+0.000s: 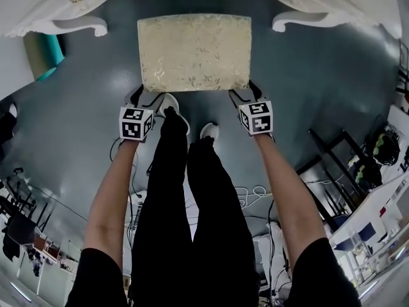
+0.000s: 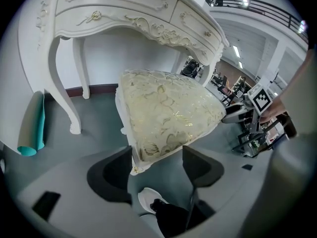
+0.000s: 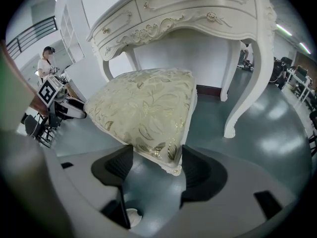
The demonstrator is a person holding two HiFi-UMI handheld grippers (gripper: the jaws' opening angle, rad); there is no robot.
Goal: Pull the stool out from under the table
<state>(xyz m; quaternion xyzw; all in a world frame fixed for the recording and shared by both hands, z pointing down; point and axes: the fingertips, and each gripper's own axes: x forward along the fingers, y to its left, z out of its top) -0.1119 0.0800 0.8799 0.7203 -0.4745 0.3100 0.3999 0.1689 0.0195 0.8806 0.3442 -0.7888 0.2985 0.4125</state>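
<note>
Although the stool (image 1: 195, 51) has its cream brocade seat showing almost whole on the grey floor (image 1: 89, 107) in the head view, its far edge lies about level with the two front legs of the white carved table (image 1: 345, 5), so I judge the pull largely done but not finished: a little more travel towards the person would bring it fully clear, and after that the corners need letting go. From the left gripper view the stool (image 2: 166, 115) stands in front of the table (image 2: 124, 14), not beneath its drawers, and the right gripper view shows the same, with open floor between the seat (image 3: 143, 110) and the nearest table (image 3: 198, 9) leg. Each near corner of the seat sits between a pair of fingers. On the left gripper (image 1: 147, 98) (image 2: 157, 157) the fingers (image 2: 116, 170) are spread wide, the corner is tucked against the left-hand one, and floor shows between the cushion and the other. On the right gripper (image 1: 246, 94) (image 3: 154, 157) the fingers (image 3: 198, 170) are likewise wide apart, with the corner just beside the right-hand one and a gap on the opposite side. Neither pair looks clamped on the cushion, so they seem to straddle the corners, though whether a pad bears on the trim is hard to tell. The person's legs and white shoes (image 1: 169, 104) stand just behind the near edge.
</note>
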